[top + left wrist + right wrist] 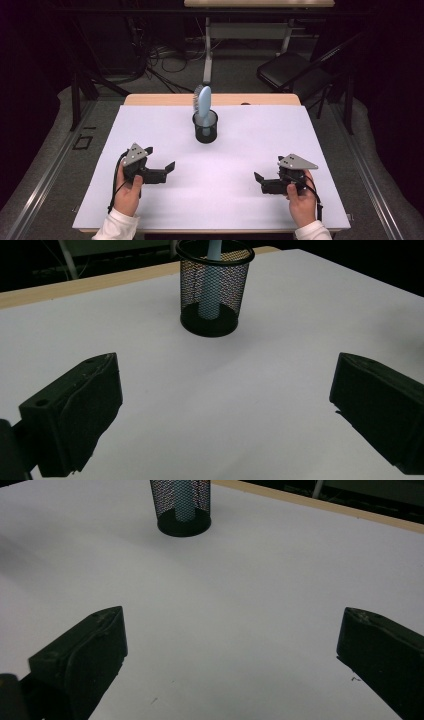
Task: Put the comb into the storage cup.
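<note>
while both tools gape empty, left tool (159,169), right tool (260,181), hairbrush (203,102) upright in mesh cup (205,128), bare white sheet (220,200) between

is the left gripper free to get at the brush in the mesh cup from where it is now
Probably yes. The left gripper rests open on the white sheet, with bare sheet between it and the mesh cup. The brush stands upright, its head well above the rim, so the top is exposed.

Dim room, dark walls. Desk (150,100) wooden, top covered by white sheet (240,150), wood edge showing at far side. Grey carpet floor (55,150) around it. Black folding chair (292,72) at far right. Second table (260,4) behind, white leg, cables (165,60) tangled on floor beneath.
</note>
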Tool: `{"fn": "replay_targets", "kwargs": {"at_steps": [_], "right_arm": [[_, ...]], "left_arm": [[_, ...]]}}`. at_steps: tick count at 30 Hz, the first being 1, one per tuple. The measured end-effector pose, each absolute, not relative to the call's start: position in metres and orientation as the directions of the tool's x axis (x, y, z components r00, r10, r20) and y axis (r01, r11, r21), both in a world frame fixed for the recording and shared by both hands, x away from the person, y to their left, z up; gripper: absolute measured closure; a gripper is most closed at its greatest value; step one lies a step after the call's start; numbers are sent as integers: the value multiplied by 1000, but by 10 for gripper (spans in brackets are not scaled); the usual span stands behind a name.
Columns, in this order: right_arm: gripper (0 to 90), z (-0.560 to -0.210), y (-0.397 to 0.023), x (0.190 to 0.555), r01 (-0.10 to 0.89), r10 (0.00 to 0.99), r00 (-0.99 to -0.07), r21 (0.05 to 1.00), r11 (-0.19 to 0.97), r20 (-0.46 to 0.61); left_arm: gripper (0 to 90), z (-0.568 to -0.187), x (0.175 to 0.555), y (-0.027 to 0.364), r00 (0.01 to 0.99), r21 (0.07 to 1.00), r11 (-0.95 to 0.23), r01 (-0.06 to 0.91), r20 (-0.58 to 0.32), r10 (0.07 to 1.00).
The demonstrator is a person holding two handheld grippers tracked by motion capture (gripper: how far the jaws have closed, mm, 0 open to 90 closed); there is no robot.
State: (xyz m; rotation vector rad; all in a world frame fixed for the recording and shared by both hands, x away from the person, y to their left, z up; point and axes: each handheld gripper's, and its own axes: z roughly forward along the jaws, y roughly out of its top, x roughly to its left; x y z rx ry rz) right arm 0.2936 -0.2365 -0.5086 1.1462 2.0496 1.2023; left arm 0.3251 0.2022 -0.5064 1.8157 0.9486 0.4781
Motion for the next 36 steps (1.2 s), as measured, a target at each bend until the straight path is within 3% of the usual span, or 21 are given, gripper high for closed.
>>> {"fn": "replay_targets", "kwargs": {"at_steps": [36], "right_arm": [[0, -518, -243, 297, 440, 864, -503, 868, 228, 28]], "left_arm": [[7, -516, 329, 209, 596, 895, -171, 411, -122, 794]]}}
